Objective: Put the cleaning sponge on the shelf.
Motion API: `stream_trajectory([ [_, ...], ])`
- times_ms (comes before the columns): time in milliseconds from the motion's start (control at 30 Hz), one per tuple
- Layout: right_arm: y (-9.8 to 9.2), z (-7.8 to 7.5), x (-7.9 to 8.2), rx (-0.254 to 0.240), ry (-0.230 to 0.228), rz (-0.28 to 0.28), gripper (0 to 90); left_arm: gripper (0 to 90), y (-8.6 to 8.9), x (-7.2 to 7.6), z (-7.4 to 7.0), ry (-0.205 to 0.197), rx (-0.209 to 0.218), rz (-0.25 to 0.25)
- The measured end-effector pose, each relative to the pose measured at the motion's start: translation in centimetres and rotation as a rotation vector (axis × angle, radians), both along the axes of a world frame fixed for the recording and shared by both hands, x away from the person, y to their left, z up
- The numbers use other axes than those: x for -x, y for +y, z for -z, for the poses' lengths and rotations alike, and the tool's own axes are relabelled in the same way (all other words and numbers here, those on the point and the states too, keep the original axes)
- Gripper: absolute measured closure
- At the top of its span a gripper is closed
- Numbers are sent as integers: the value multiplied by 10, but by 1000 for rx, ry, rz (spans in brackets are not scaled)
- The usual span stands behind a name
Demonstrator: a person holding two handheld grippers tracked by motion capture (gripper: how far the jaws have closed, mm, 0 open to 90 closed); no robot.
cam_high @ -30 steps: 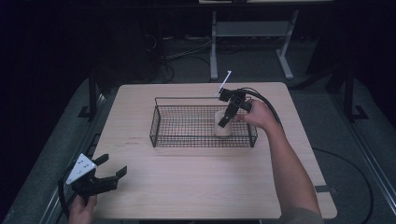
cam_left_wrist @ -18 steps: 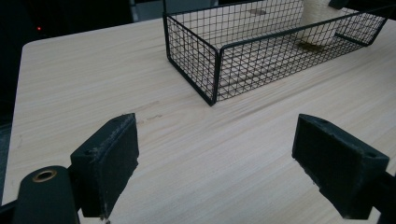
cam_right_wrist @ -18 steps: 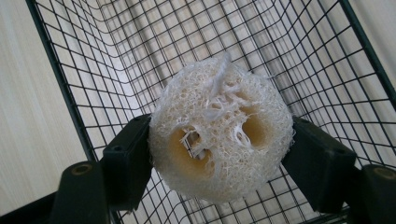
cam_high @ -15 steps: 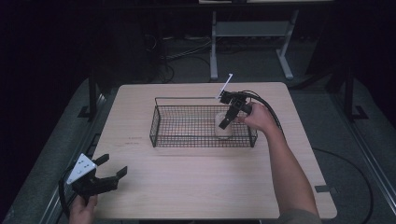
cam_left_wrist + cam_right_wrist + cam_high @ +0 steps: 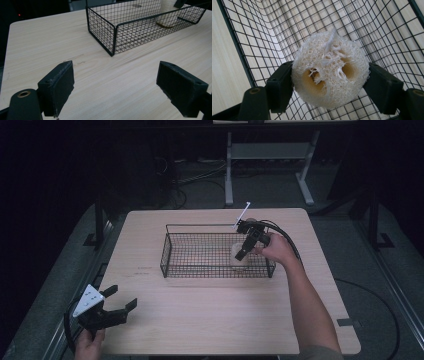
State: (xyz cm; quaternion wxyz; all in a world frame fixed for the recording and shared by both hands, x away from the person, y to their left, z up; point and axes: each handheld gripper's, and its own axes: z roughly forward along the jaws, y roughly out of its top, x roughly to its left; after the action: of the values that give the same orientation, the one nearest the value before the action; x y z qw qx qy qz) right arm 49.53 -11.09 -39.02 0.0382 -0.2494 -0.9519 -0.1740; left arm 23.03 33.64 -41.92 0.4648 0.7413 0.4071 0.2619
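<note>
Cream-white loofah, black wire-mesh basket, pale wood-grain table, black fingers.

A pale loofah sponge is flanked by the right tongs, whose jaws have just been opening. It is seen inside a black wire basket.

Dim room, dark surroundings, evenly lit table, soft faint shadows, sharp gripper views, no glare

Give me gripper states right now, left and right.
Left gripper: open, nothing between its jaws, over the table.
Right gripper: jaws just been opening, pads touching the loofah sponge inside the wire basket.
</note>
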Motion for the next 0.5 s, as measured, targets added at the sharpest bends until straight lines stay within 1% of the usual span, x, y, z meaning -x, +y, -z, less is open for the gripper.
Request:
stream_trajectory([
  [100, -1, -3, 0, -11, -8, 1, 246, 138, 0, 0, 0, -1, -1, -1],
  [233, -2, -6, 1, -11, -15, 6, 226, 138, 1, 0, 0, 2, 3, -5],
  [367, -4, -9, 3, -18, -21, 6, 221, 138, 0, 0, 0, 2, 3, -3],
  [433, -4, -12, 3, -16, -27, 18, 207, 138, 0, 0, 1, 3, 2, -2],
  [500, -6, -14, 4, -26, -32, 17, 206, 138, 0, -1, 1, 4, -2, 1],
])
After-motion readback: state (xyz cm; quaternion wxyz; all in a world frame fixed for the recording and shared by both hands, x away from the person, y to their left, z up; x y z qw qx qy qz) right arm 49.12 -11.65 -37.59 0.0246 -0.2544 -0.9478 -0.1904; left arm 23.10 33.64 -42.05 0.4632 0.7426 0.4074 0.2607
